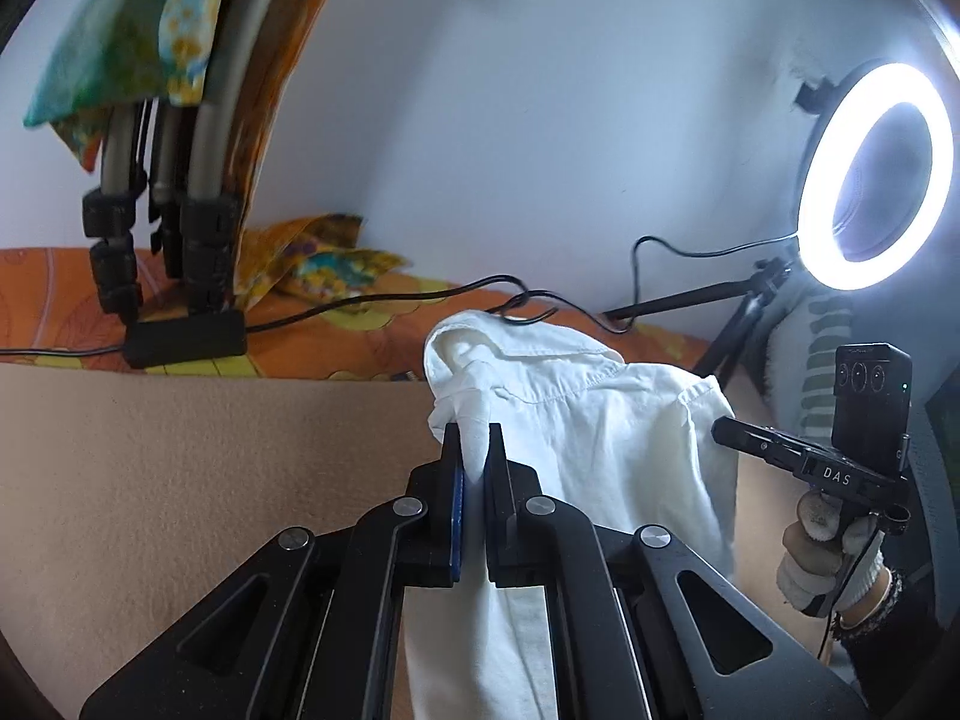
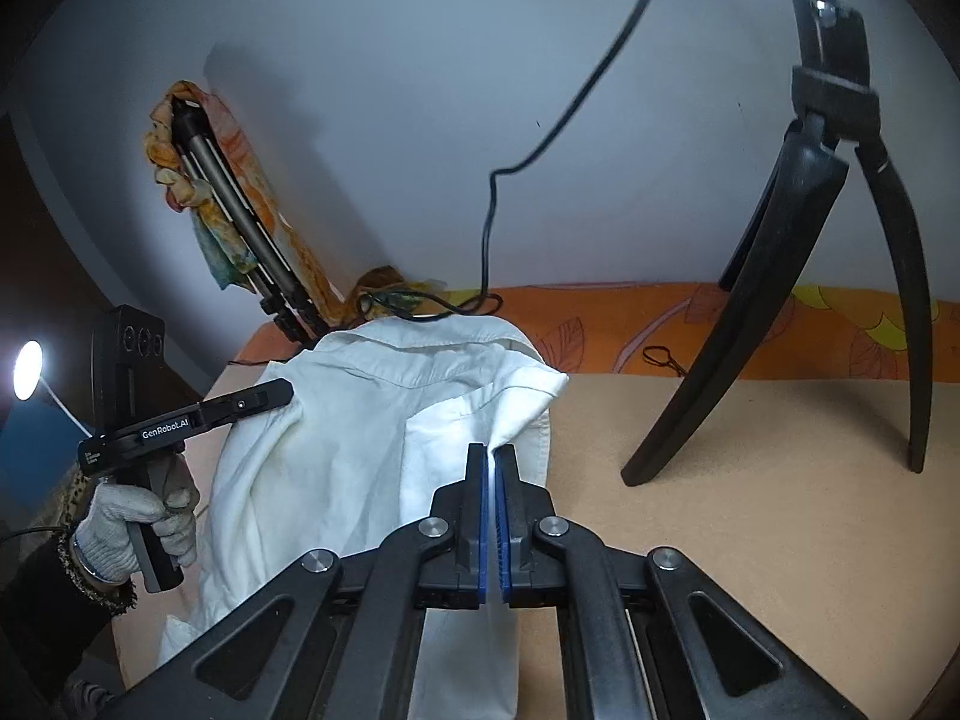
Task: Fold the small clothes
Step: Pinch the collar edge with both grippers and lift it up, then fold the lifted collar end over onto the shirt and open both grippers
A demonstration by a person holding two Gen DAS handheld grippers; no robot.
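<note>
Item: white shirt point(image 1: 606, 420), one piece, small, collared. Location: lying on the tan work surface point(image 1: 180, 450), collar end toward the wall near the orange patterned cloth point(image 1: 360, 336); part of it is lifted, the rest trails slack toward you.

Left gripper point(image 1: 474, 444): fingers pressed together on a bunched corner of the shirt, fabric passing between the blue pads and hanging down past them.

Right gripper point(image 2: 495, 462): fingers likewise closed, pinching a raised ridge of the shirt at its right-hand edge. Your gloved left hand point(image 2: 135, 525) shows in the right view, your gloved right hand point(image 1: 831, 558) in the left view, each on its handle.

Other fixtures: ring light point(image 1: 876, 174) on its stand; black tripod point(image 2: 798, 276) just beside the shirt's right side; black cable point(image 1: 384, 300) running along the orange cloth behind the collar.

Step in hand, as judged: you have both sides of the garment gripped and raised, ready to spread it or carry a fold over. No fold looks finished; the cloth is still rumpled.

Next move calls for: even tension between your two grips, so the fabric flattens, and a path that stays clear of the tripod leg and cable.
</note>
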